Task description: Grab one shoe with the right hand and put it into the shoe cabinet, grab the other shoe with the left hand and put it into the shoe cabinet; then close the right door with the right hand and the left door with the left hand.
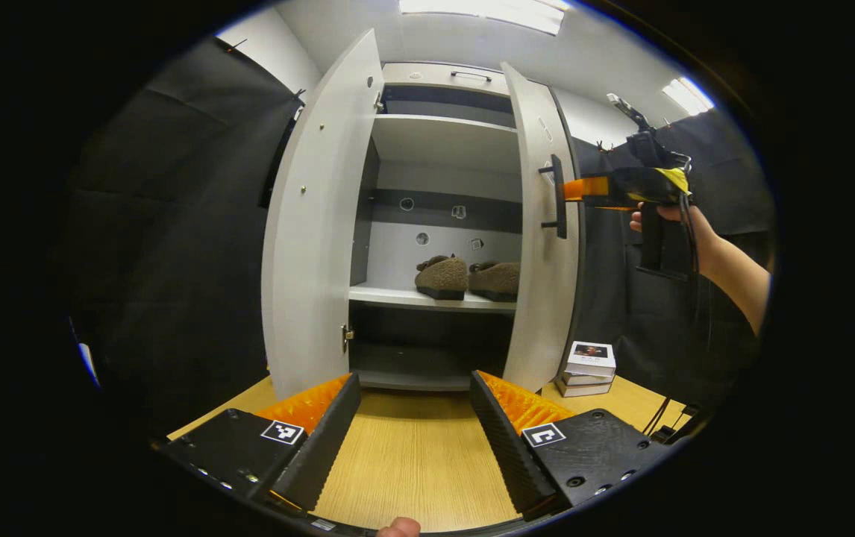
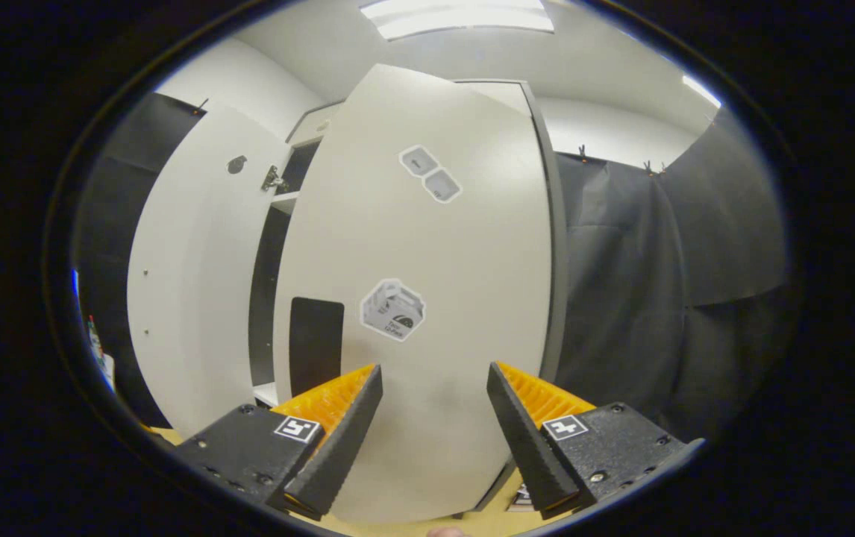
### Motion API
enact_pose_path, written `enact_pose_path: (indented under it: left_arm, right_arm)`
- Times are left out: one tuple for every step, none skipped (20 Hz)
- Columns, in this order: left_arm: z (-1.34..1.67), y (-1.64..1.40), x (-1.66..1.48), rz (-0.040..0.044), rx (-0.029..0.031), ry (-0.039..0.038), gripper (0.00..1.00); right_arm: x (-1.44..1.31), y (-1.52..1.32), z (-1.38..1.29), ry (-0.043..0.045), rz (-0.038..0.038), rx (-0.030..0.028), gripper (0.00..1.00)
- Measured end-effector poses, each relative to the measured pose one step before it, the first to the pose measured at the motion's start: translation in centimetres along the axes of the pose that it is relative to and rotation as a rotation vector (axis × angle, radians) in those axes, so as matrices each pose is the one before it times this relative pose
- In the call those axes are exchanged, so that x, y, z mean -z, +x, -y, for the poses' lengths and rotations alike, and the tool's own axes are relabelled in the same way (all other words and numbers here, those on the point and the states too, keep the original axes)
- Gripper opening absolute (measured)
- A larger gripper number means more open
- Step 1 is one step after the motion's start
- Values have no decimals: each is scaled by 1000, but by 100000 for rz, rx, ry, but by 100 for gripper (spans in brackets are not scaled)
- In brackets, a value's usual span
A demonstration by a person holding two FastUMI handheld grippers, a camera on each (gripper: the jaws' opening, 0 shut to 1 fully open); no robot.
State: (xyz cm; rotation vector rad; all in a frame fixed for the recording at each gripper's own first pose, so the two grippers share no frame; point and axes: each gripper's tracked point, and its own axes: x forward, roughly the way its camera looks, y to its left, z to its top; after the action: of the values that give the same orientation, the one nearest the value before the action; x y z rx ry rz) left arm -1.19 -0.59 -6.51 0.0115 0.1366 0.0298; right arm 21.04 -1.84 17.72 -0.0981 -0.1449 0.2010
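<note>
Two brown fuzzy shoes (image 1: 442,276) (image 1: 495,280) sit side by side on the middle shelf of the white shoe cabinet (image 1: 442,142). Both doors stand open: the left door (image 1: 315,224) and the right door (image 1: 543,246). My left gripper (image 1: 414,388) is open and empty, low in front of the cabinet. A hand (image 1: 666,216) holds my right gripper (image 1: 575,189) against or just off the right door's outer face, beside its black handle (image 1: 558,198). In the right gripper view that door face (image 2: 465,298) looms close, with the handle (image 2: 315,335) to the left, and my right gripper (image 2: 433,377) is open.
A small stack of boxes (image 1: 588,369) lies on the wooden surface (image 1: 412,455) just right of the cabinet. Black cloth walls (image 1: 174,224) hang on both sides. Stickers (image 2: 392,309) mark the right door's outer face.
</note>
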Motion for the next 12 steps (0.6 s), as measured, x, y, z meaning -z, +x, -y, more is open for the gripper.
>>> enact_pose_path:
  left_arm:
    - [-260,-14,95,-307,-673,-297,90]
    - [-215,-106,60,-300,-476,-306,90]
    - [-91,-150,152,-222,-346,-280,90]
    - [-153,-86,-39,-111,-367,-271,90]
    - [-90,40,-87,-21,118,-252,90]
    - [-67,85,-128,102,54,-86,90]
    - [-84,-110,-204,317,36,65,90]
    - [-11,-79,-143,328,-16,76,90]
    - [92,-145,-106,171,123,-12,90]
    - [75,-102,-156,249,196,-212,90]
    - [130,-143,-195,383,392,-359,90]
    - [193,-95,-177,65,498,-265,90]
  right_arm:
    - [138,394,-251,68,-148,113,94]
    - [30,136,-124,404,224,287,94]
    - [45,-56,18,232,73,252,94]
    - [-42,-82,165,341,538,424,94]
    - [-22,-154,229,-208,97,980,94]
    - [-6,-309,51,-128,78,416,94]
    - [-147,-503,-126,42,340,-97,95]
    - [-271,-581,102,-53,660,648,96]
    - [-138,-825,112,-334,223,797,96]
    - [-39,-1062,-19,-238,177,705,96]
    - [-127,-1140,-103,108,215,697,97]
    - [101,-1103,-347,237,189,-44,98]
